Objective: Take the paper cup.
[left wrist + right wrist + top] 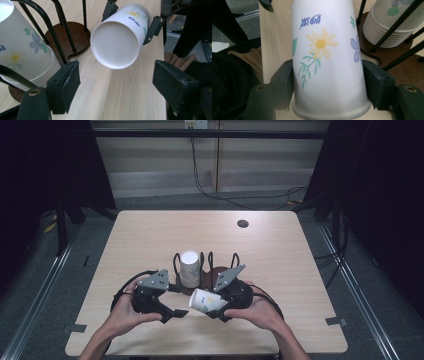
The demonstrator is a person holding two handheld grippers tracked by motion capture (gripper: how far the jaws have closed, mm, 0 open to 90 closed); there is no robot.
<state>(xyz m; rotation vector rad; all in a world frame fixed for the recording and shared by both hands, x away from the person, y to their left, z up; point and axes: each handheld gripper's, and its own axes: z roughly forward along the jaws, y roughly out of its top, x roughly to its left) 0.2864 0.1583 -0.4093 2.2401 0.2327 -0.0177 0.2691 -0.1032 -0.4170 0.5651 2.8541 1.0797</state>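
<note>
A white paper cup printed with flowers lies sideways in the air above the table. My right gripper is shut on it, its jaws pressing the cup near the rim. The cup's flat bottom points toward my left gripper, which stands open just short of it with nothing between its pads. Behind both, a stack of the same cups sits upside down in a black wire rack on a dark round wooden base.
The light wooden table has a small dark round hole near its far edge. Black curtains and a grey floor with cables surround the table. A person's hands hold both grippers near the front edge.
</note>
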